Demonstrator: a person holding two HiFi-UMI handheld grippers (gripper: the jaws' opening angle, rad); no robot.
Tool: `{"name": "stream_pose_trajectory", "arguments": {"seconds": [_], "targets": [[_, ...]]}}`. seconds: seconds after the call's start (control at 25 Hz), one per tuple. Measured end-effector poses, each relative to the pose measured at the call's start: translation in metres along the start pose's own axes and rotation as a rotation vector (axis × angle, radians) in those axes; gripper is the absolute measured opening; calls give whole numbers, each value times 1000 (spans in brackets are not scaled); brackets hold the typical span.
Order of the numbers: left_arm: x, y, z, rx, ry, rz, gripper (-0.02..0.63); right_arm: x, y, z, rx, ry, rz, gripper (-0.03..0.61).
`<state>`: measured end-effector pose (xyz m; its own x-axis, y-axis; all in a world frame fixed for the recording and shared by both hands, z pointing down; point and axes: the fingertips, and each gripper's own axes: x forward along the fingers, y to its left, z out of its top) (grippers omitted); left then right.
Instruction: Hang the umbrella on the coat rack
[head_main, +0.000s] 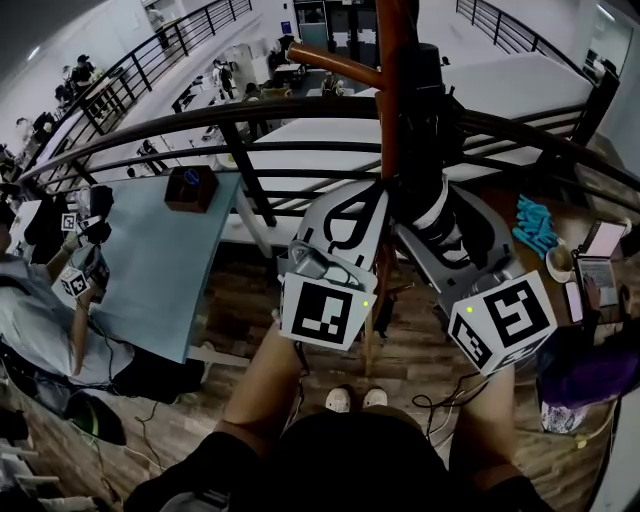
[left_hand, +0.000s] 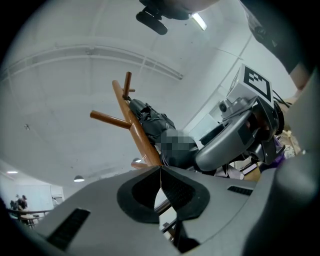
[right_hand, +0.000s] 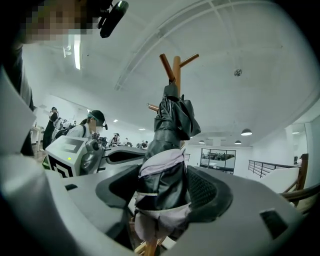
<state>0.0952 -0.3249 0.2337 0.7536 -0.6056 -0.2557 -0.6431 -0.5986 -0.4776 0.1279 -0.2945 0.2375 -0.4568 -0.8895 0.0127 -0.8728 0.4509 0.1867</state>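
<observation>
A folded black umbrella (right_hand: 172, 125) with a pale strap hangs upright against the wooden coat rack (right_hand: 176, 67), its top at the pegs. My right gripper (right_hand: 162, 185) is open; the umbrella's lower part stands between its jaws, close to both pads. In the head view the umbrella (head_main: 430, 130) lies along the rack's pole (head_main: 388, 90), with the right gripper (head_main: 440, 215) at its banded lower part. My left gripper (left_hand: 161, 172) is shut with nothing in it, below and beside the rack (left_hand: 137, 130). The left gripper (head_main: 375, 195) sits left of the pole.
A dark metal railing (head_main: 250, 120) runs just behind the rack. A blue table (head_main: 150, 260) with a brown box (head_main: 190, 187) stands at the left, where another person (head_main: 40, 300) sits. A desk with a cup (head_main: 560, 262) is at the right.
</observation>
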Motion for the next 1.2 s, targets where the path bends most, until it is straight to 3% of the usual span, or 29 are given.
{"name": "stream_pose_trajectory", "arguments": {"seconds": [0.36,0.56,0.88,1.2], "targets": [[-7,-1,-16,-16,32,1,14,-4,4,-7,-21,-17,1,291],[-16,-5,-9,-113,21,-25,14,-13,7,-9,-37,-29,3,291],[-34,-9,-7,-89,39,-20,14,-19,21,-12,-135,-39,29,291],[-46,-15,-6,-83,53,-25,14,-28,35,-9,-159,-107,63,291]]}}
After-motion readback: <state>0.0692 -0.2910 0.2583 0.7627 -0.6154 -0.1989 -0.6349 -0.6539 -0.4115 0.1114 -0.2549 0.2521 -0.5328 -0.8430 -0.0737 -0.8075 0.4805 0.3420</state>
